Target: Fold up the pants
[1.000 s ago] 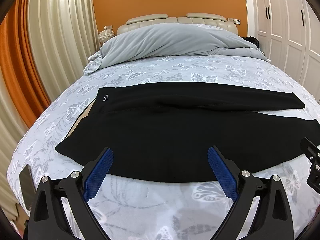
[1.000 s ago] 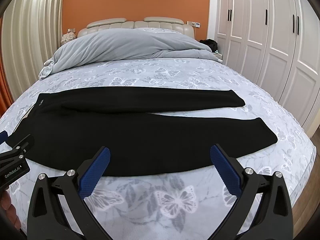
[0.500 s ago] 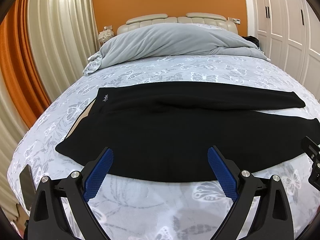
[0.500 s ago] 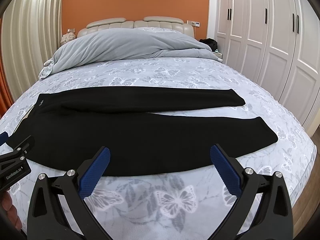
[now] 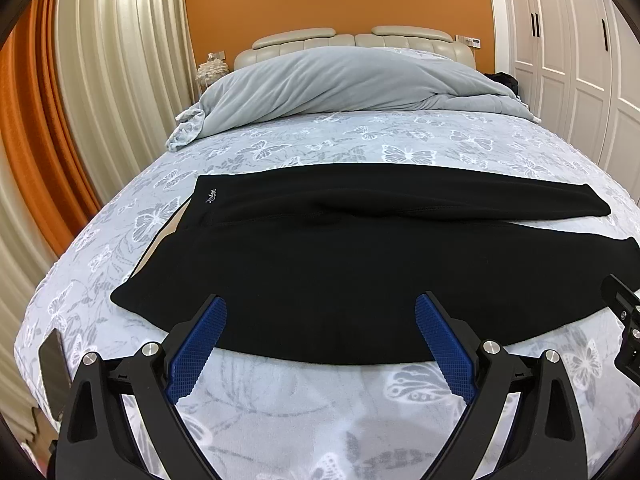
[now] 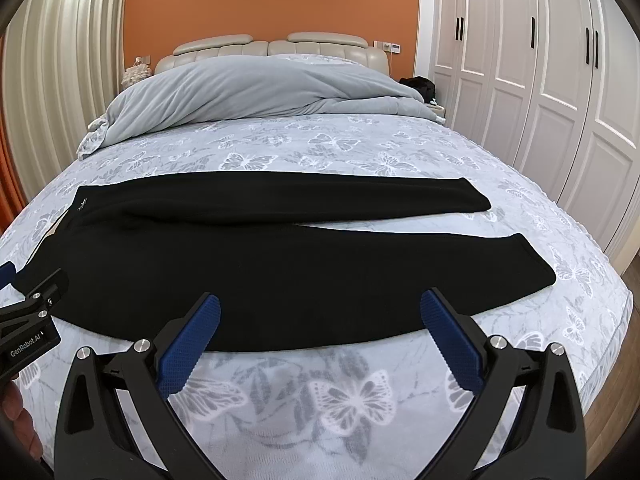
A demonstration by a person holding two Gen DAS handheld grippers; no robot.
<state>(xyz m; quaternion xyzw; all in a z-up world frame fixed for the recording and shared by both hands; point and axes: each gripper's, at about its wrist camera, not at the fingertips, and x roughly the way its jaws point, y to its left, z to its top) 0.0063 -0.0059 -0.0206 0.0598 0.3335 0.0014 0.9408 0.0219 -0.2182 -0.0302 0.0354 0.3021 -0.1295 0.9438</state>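
Two hand-held grippers hover over the near edge of the bed (image 6: 360, 148), and what matters for your next move is how the pants (image 5: 360, 256) lie relative to them. The pants are spread flat on the butterfly-print cover just ahead of both tools, with their long axis running across your view: waistband to your left, near the small white logo (image 5: 212, 197), and both leg ends out to your right.

The two legs are not stacked. The far leg (image 6: 280, 196) lies toward the headboard, the near leg (image 6: 320, 276) toward you, and they part in a narrow wedge at the right-hand end.

Your left hand-held gripper (image 5: 320, 340) is spread wide and holds nothing; it sits over the near hem toward the waist end, so it is the nearer tool for the waistband corner. Your right hand-held gripper (image 6: 320, 336) is likewise released and empty, placed further along toward the cuffs, and is the nearer one for the near leg's end (image 6: 532, 264).

In my judgement no fold has been made yet. A lengthwise fold would mean carrying the near edge away from you onto the far leg.
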